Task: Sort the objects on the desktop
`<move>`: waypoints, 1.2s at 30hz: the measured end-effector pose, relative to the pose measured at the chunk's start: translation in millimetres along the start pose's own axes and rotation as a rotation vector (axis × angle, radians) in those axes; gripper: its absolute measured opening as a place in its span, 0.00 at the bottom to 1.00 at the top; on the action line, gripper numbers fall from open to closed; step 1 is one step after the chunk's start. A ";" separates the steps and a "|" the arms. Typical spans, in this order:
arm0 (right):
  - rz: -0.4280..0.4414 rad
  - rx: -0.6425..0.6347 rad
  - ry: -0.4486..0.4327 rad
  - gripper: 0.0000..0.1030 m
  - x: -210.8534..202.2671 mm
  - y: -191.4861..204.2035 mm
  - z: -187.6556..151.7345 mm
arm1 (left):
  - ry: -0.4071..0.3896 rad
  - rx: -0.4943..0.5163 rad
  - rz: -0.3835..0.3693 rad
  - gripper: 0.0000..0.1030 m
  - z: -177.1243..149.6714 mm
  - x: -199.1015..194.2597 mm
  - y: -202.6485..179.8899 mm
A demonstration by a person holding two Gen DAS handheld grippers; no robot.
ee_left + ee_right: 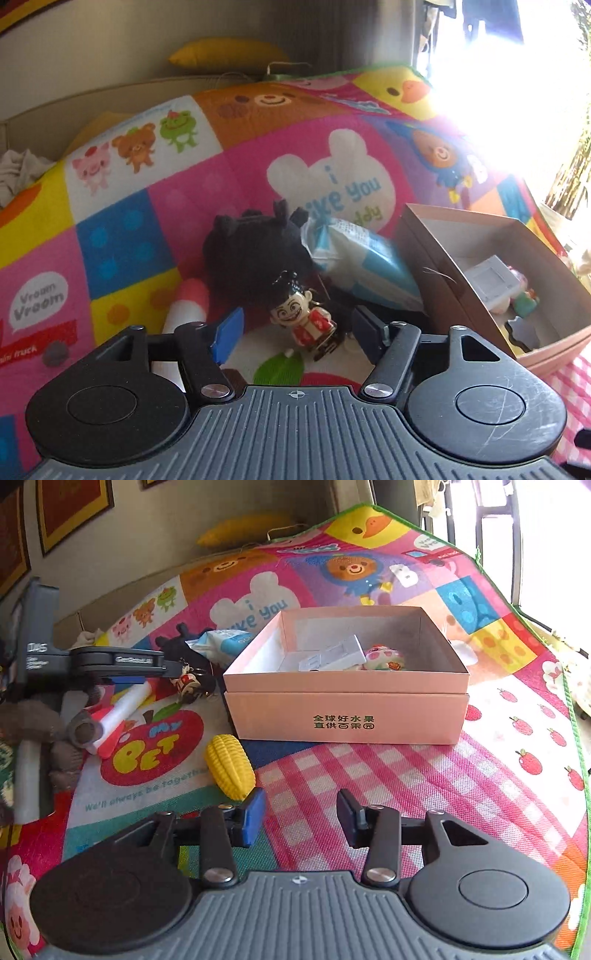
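Play mat [388, 775], bright cartoon patchwork, carries everything; glare from a window washes out the upper right of the left wrist view.

Left gripper [295, 334]: jaws roughly half open, nothing pinched. A figurine keychain [304, 319] (black hair, red-and-white outfit) sits between the blue pad and the dark one, slightly toward the right side of the gap. It stands near upright, leaning a little, long axis running away from the camera. I can't tell whether either pad touches it; the view shows daylight on both sides. Behind it are a black plush toy [255, 254] and a blue-and-white wet wipes pack [364, 266], both close enough to snag.

Right gripper [301, 818]: jaws partly open, empty. A yellow toy corn cob [231, 766] lies just ahead and to the left of the blue pad, outside the gap, long axis diagonal from upper left to lower right.

Pink cardboard box [347, 716] is the sort target by my read; it already holds a white flat item and a small pink toy. It sits directly right of the keychain, with the near wall between them.

Judgement: left is nearer the keychain, right nearer the corn. Left needs to close, lift clear of the wall, then go right.
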State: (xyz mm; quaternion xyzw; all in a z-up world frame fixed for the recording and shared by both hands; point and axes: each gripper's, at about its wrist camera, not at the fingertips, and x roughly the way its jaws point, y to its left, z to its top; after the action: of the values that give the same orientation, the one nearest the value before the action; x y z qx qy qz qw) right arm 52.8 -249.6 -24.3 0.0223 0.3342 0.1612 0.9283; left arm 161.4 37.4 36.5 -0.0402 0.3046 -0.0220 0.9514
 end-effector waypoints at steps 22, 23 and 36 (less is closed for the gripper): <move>-0.027 0.033 -0.054 0.60 5.7 -1.5 -12.1 | 0.100 0.281 -0.154 0.52 -58.3 -93.5 -29.7; -0.035 0.023 -0.050 0.60 6.3 0.5 -11.9 | 0.109 0.319 -0.162 0.52 -66.8 -101.8 -32.8; 0.052 -0.066 0.035 0.38 40.9 43.5 12.6 | 0.153 0.196 -0.165 0.98 -111.7 -107.4 -20.6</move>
State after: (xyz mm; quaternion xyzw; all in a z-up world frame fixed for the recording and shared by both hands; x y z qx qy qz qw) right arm 77.9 -194.7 -33.1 -0.0022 0.3442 0.1967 0.9181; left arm 8.8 16.9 9.8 0.0298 0.3683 -0.1329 0.9197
